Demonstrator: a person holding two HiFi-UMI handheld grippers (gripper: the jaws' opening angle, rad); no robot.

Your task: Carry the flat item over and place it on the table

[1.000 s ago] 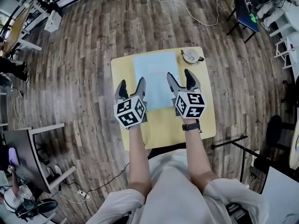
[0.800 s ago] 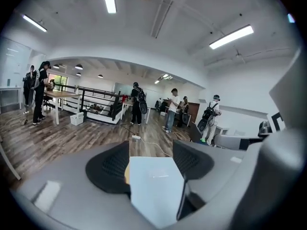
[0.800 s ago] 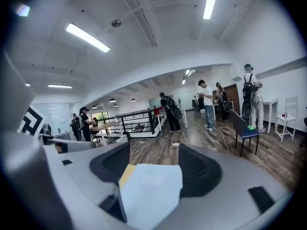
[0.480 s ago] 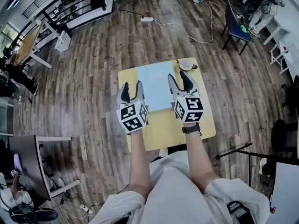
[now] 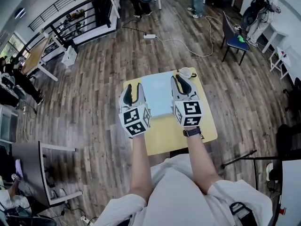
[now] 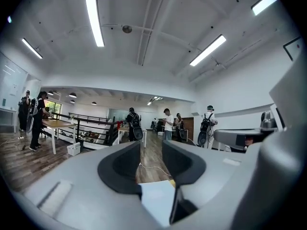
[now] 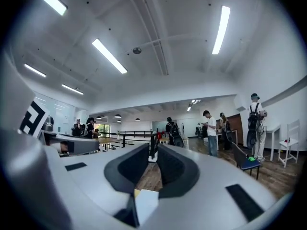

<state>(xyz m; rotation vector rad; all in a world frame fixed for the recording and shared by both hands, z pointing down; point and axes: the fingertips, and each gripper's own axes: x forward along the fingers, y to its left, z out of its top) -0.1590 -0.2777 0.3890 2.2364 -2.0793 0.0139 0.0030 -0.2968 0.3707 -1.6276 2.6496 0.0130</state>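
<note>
My left gripper [image 5: 133, 86] is closing, a clear gap between its jaws. My right gripper [image 5: 180, 79] is closing too, its jaws narrower, and neither visibly presses on anything. The pale blue flat item [image 5: 158, 92] lies between them on the yellow table [image 5: 164, 135], its long axis running away from me. Each gripper is at one long edge, equally near.

A white cup [image 5: 186, 72] sits at about one o'clock from the middle of the head view. Beyond it, on the wooden floor [image 5: 89, 84], a white power strip [image 5: 149, 36] lies at twelve o'clock, its pale cable [image 5: 175, 40] trailing toward a blue chair [image 5: 233, 40] at two o'clock. A black railing [image 5: 77, 18] runs at eleven o'clock, and people [image 6: 168, 124] stand far down the room under long ceiling lights [image 6: 94, 20].
</note>
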